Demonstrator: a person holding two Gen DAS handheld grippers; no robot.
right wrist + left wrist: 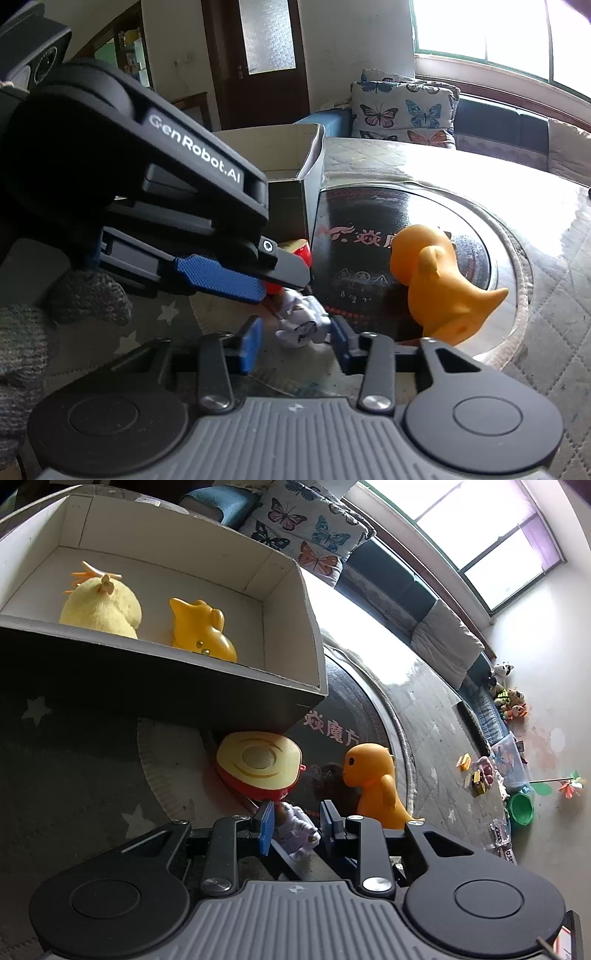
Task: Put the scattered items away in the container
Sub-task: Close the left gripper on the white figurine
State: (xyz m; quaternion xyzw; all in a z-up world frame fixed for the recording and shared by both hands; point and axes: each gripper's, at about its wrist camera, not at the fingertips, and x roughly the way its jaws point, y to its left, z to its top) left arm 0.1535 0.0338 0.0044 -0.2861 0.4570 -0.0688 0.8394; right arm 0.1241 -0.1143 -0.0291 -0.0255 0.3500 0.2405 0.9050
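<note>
A small purple-and-white toy [297, 834] [303, 321] lies on the dark round mat [369, 221], just in front of the cardboard box [159, 653] [310, 155]. My left gripper [296, 825] [291, 286] is shut on the toy, which fills the gap between its blue pads. My right gripper [297, 338] is open, its jaws apart on either side of the same toy. Inside the box lie a yellow plush [99, 605] and an orange toy [201, 627]. A red-and-cream round toy [258, 764] [301, 251] rests against the box. To the right of it an orange dinosaur [373, 779] [432, 280] stands upright.
A gloved hand [74, 295] holds the left gripper. A butterfly cushion [306, 528] [402, 107] and a sofa lie behind the box. A quilted cloth [546, 295] surrounds the mat. A green bowl [521, 806] and several small toys sit on the floor far right.
</note>
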